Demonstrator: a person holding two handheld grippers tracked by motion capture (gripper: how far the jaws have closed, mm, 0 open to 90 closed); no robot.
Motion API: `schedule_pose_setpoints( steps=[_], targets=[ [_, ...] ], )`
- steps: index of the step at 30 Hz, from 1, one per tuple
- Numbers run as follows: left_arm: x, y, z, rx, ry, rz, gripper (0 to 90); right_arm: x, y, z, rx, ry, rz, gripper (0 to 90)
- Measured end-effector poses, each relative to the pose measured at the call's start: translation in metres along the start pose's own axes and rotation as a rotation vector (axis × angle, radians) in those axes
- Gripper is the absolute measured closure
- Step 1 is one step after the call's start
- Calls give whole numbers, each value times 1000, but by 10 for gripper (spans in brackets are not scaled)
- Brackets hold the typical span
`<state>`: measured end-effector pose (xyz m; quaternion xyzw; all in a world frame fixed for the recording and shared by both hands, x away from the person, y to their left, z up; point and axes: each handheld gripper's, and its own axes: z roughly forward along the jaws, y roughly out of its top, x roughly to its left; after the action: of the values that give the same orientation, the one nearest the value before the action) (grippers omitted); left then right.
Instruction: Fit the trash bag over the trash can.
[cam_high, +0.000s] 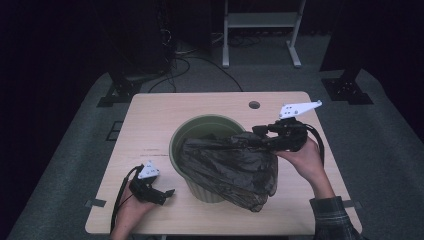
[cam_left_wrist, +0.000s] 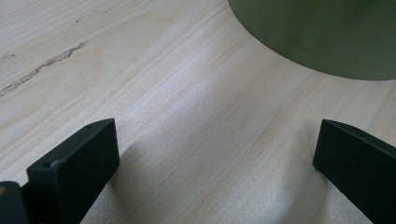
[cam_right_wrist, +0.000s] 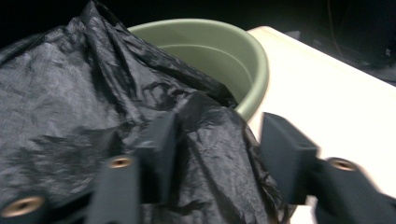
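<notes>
While right hand-held gripper (cam_high: 257, 135) hovered at black bag (cam_high: 230, 167), jaws apart, lining green bin (cam_high: 200, 131); left hand-held gripper (cam_high: 167, 194) rested open on surface (cam_high: 150, 125), idle.

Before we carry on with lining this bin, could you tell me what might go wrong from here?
1. The right gripper stands open around a fold of the black bag, so the bag may slide off the green bin, since most of it hangs down the near outer side.
2. The left gripper rests open on the table, apart from the bin, so nothing steadies the bin; a tug on the bag could tip or drag it.
</notes>
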<state>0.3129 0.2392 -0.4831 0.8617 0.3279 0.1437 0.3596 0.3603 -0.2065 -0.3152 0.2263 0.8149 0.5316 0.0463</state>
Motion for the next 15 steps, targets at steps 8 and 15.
schedule_pose_setpoints(
  steps=[8,15],
  targets=[
    [0,2,-4,-10,-46,-5,0,-5,5,3,-7,-33,-23,856],
    [1,13,-28,-96,-101,4,0,-17,16,12,-29,-62,-15,881]
  ],
)
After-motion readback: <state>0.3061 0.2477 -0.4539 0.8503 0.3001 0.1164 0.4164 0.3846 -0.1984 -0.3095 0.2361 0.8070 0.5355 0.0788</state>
